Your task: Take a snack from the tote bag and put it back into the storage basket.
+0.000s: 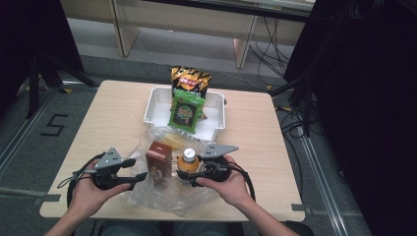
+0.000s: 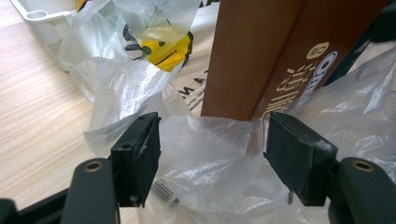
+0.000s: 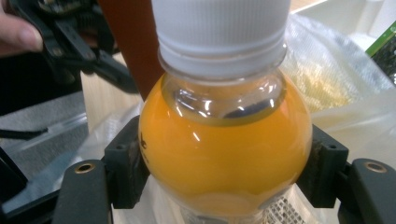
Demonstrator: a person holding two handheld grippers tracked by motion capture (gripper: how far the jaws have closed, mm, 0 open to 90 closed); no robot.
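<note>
wooden table (image 1: 113, 113), orange juice bottle (image 3: 224, 140) btwn right tool (image 3: 224, 175) pads

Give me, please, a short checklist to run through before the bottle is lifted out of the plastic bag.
1. Right tongs closed on the juice bottle: ok, pads press both sides.
2. Bottle cap on: ok.
3. Left tongs holding the plastic bag: not ok, pads stand apart with loose film between.
4. Brown carton steady: cannot tell; it stands upright close beside the bottle.
5. White bin has free room: ok, its left part is bare.
</note>
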